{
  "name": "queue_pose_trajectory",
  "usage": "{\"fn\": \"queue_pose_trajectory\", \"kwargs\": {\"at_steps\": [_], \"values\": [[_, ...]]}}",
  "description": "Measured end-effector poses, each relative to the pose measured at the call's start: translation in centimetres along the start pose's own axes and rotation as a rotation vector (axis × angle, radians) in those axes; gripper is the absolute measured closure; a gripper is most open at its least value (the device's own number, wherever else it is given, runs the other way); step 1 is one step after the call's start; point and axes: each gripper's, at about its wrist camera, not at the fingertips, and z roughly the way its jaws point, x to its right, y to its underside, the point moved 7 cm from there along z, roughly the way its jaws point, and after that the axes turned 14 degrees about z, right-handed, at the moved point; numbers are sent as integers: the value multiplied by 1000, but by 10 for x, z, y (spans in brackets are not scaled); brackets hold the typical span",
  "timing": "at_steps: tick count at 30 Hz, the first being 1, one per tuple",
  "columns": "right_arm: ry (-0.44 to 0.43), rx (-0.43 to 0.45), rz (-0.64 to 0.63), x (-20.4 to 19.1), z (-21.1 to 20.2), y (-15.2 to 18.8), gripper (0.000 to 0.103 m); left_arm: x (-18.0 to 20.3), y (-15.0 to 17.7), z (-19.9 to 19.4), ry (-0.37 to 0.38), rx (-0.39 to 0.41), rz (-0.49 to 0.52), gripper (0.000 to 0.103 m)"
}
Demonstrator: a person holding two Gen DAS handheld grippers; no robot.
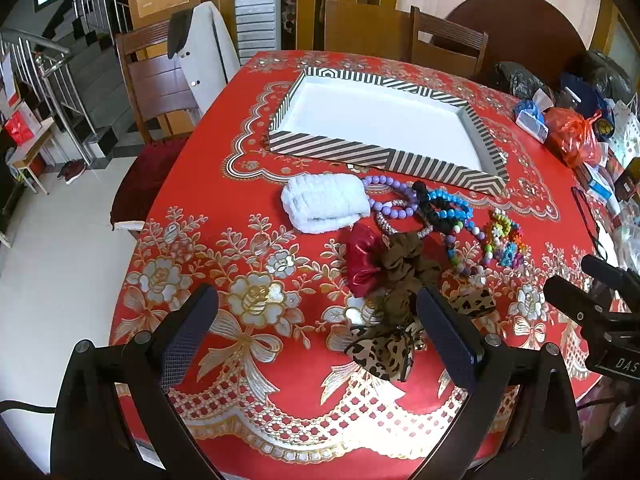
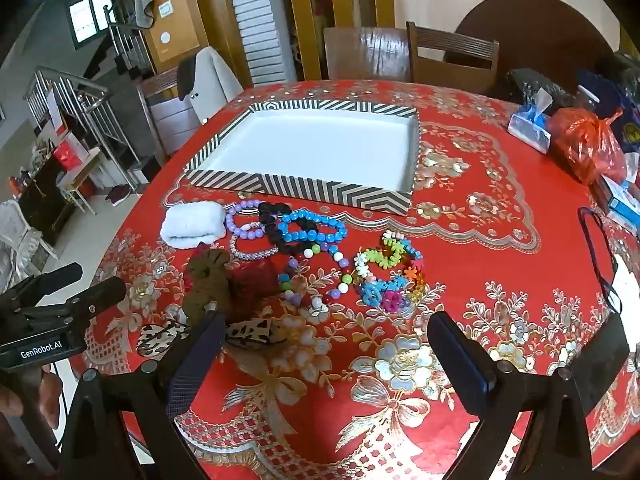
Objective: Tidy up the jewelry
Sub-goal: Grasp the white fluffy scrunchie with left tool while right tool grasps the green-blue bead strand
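A striped tray (image 1: 344, 152) (image 2: 304, 188) with a white, empty inside lies on the red tablecloth. In front of it lie a purple bead bracelet (image 1: 390, 200) (image 2: 240, 222), a blue bead bracelet (image 1: 452, 206) (image 2: 314, 228), a multicolour flower bracelet (image 1: 506, 240) (image 2: 390, 272), a brown scrunchie (image 1: 404, 264) (image 2: 208, 280), a red scrunchie (image 1: 362, 260), a leopard scrunchie (image 1: 380, 350) (image 2: 256, 330) and a white scrunchie (image 1: 324, 202) (image 2: 192, 226). My left gripper (image 1: 316, 332) is open above the table near the leopard scrunchie. My right gripper (image 2: 326, 356) is open and empty, short of the pile.
Bags, a tissue pack (image 2: 530, 126) and an orange plastic bag (image 2: 588, 148) crowd the table's right side. Wooden chairs (image 1: 156, 80) stand at the left and far edges. The table edge is just below both grippers.
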Motion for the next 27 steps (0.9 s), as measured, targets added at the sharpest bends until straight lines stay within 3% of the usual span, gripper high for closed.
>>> {"fn": "queue_pose_trajectory", "kwargs": {"at_steps": [14,21,27], "values": [[23,9,16,2,2,5,2,-9,1,3,0,-10,-6,3],[27,-29,35,8,11,3,2,-11,-1,6,11,-18,-17,3],[54,-48,87,34,15,-4,2,-17,0,12,48,-30,-90,3]]}}
